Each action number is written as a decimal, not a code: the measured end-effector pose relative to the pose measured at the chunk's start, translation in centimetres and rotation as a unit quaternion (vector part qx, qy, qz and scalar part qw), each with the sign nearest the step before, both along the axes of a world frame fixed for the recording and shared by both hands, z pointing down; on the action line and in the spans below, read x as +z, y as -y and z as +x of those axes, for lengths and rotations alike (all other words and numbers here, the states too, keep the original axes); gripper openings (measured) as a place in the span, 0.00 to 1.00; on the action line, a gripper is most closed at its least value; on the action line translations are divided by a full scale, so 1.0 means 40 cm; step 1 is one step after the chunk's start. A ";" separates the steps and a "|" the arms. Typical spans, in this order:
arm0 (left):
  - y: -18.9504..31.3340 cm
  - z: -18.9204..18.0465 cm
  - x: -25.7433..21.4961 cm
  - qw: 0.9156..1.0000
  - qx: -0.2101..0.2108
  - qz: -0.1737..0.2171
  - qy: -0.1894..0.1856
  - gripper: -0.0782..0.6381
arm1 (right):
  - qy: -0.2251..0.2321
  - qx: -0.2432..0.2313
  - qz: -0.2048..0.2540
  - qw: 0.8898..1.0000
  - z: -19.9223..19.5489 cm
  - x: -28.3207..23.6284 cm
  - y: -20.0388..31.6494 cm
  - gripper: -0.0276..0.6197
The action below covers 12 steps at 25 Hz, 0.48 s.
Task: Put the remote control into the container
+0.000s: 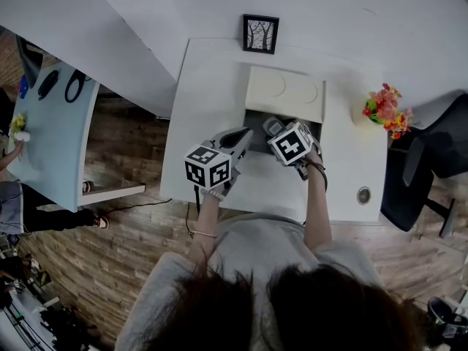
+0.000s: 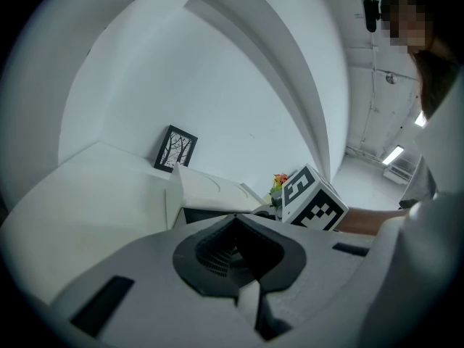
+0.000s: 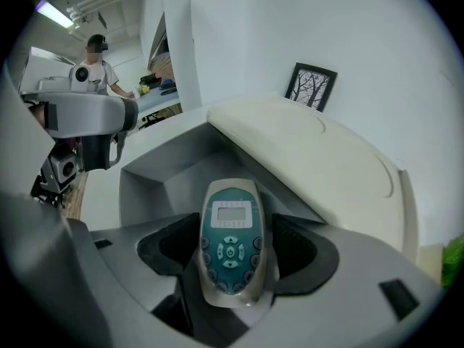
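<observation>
While in right gripper [image 3: 232, 256], teal-faced grey remote control [image 3: 230, 234]

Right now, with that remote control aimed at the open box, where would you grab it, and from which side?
At the button end, across its narrow width, coming from behind the bottom end. The remote control is long and slim, so the jaws of the right gripper close on its two long sides, as here, leaving the screen end free to enter the container first.
</observation>
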State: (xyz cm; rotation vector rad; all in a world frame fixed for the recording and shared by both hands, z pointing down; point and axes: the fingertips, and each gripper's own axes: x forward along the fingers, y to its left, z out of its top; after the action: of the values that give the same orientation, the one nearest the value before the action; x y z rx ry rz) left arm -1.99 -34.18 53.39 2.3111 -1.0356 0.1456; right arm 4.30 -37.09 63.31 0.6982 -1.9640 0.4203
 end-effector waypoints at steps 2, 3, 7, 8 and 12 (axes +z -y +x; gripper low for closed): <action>-0.001 0.004 -0.002 1.000 0.002 0.000 -0.002 0.11 | 0.004 0.005 0.003 1.000 0.001 -0.004 0.001 0.50; -0.001 0.007 -0.004 1.000 0.003 0.001 -0.002 0.11 | 0.006 0.006 0.005 1.000 0.000 -0.006 0.001 0.50; -0.004 0.012 -0.009 1.000 0.006 0.005 -0.004 0.11 | 0.021 0.011 0.018 1.000 -0.005 -0.015 -0.002 0.50; -0.005 0.014 -0.011 1.000 0.007 0.006 -0.004 0.11 | 0.023 0.012 0.022 0.999 -0.005 -0.018 -0.002 0.50; -0.014 0.021 -0.019 1.000 0.013 0.009 -0.004 0.11 | 0.041 0.027 0.028 0.998 -0.003 -0.037 -0.008 0.50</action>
State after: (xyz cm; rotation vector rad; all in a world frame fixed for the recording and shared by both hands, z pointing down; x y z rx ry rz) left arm -1.17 -33.62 52.63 2.3399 -1.0071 0.1387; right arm 4.19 -36.77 61.82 0.7832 -2.0436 0.4335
